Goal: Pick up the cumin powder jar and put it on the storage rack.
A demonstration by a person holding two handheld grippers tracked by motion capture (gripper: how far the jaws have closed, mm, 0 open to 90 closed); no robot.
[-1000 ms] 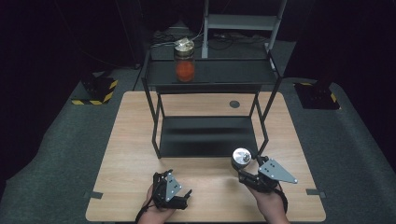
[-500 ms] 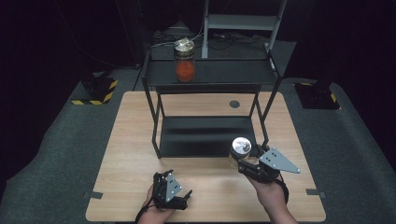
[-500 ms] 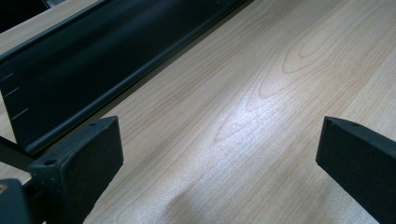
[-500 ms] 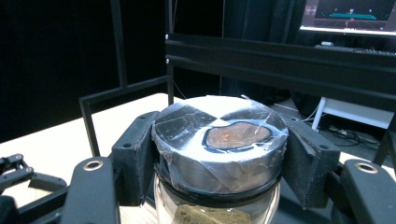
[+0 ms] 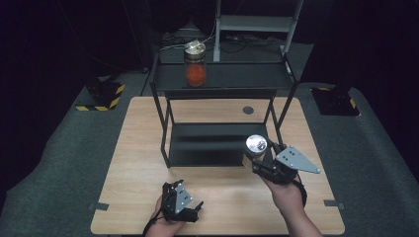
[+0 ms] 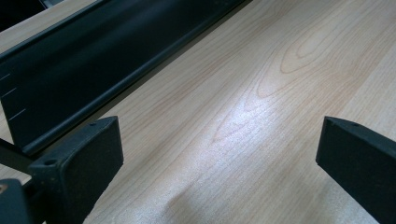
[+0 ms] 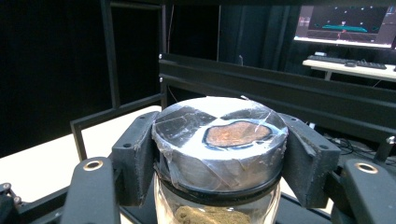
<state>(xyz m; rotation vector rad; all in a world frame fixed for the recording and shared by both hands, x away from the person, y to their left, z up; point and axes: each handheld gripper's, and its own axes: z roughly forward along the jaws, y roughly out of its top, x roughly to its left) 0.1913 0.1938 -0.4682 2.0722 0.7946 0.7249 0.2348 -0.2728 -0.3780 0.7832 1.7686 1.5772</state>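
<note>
Your high view looks down over the worktop (image 5: 138, 148). Left gripper view skims it close; both gripper views catch the black rack (image 5: 222, 81).

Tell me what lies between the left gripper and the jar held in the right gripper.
In the high view, only bare wooden table separates the left gripper from the jar that the right gripper clamps.

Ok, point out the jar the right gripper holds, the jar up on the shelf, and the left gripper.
held jar (image 7: 219, 135): right gripper view, taped lid.
shelf jar (image 5: 195, 74): high view, orange contents.
left gripper (image 5: 196, 209): high view, between fingertips.
</note>
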